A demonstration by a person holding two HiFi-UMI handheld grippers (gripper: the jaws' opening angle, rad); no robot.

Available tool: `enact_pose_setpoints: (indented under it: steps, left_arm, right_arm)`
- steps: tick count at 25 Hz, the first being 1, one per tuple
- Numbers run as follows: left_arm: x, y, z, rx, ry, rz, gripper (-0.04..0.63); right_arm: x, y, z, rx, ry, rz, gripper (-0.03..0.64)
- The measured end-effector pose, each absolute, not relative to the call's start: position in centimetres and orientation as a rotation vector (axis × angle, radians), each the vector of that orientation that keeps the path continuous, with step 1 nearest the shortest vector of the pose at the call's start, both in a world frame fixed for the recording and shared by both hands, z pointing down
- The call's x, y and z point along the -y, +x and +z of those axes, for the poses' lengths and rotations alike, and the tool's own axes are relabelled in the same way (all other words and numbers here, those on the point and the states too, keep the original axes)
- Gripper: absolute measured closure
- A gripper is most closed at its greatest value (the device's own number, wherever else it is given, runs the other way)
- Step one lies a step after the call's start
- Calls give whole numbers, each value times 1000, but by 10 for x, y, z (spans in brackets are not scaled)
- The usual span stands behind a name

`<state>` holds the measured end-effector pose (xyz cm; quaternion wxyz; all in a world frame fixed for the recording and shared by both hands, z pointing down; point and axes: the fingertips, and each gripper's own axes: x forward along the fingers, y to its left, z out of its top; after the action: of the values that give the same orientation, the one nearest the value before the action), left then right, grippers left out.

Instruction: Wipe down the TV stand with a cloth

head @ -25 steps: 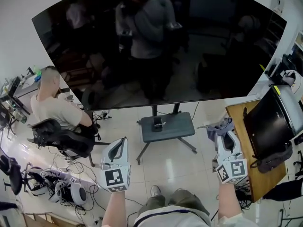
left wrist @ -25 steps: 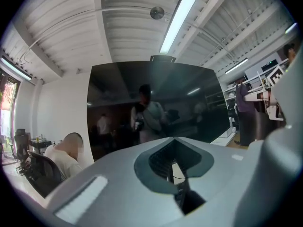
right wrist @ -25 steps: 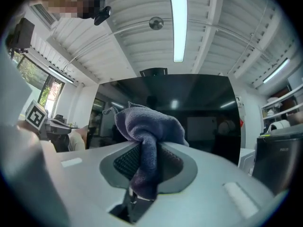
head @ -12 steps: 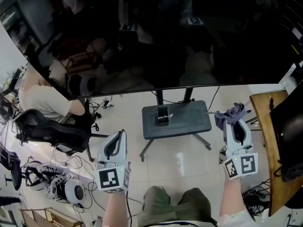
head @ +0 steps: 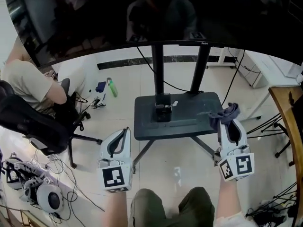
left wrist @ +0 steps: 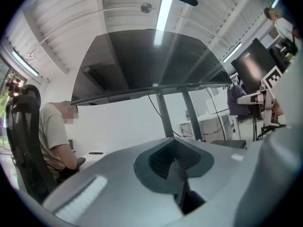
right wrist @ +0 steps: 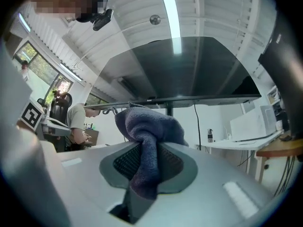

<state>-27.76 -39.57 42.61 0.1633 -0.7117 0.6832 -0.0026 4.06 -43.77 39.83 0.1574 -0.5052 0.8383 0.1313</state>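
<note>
From the head view I see my right gripper (head: 230, 126) at the right front corner of the TV stand's dark shelf (head: 189, 126), with the blue-grey cloth (head: 224, 115) bunched at its tip and overlapping that corner. From above I cannot tell whether the cloth touches the shelf. The right gripper view settles the grip: the jaws are pressed together on a fold of the cloth, the rest piled up in a lump above the pads, with the underside of the TV (right wrist: 180, 70) and the stand's posts beyond.

My left gripper (head: 124, 132) hangs off the shelf's left front corner, over the floor and apart from the stand. Its own view shows the jaws closed against each other with nothing between them. That view also catches the other gripper and the cloth far off at the right edge.

Only the head view shows what lies on the shelf: a small dark device (head: 162, 112) near the middle, just in front of the left post (head: 158, 74). A person (head: 28, 79) sits in a black chair (head: 35, 126) to the left, and a green bottle (head: 112, 87) lies on the floor behind the stand
</note>
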Motion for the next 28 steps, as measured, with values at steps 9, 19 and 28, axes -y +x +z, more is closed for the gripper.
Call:
enact_pose_setpoints:
  steps: [9,19,28]
  left_arm:
    - [349,-290,507,-1885,-1959,155,330]
    - [327,-313,497,-1909,-1942,157,330]
    - [346,-341,500,-1994,-1934,99,330]
  right_arm:
    - [401,-17,479,-2459,-1282,469,535]
    - [560,-147,400,-2673,-1310,570,535]
    - [662,-187,401,-2850,-1365,642,534]
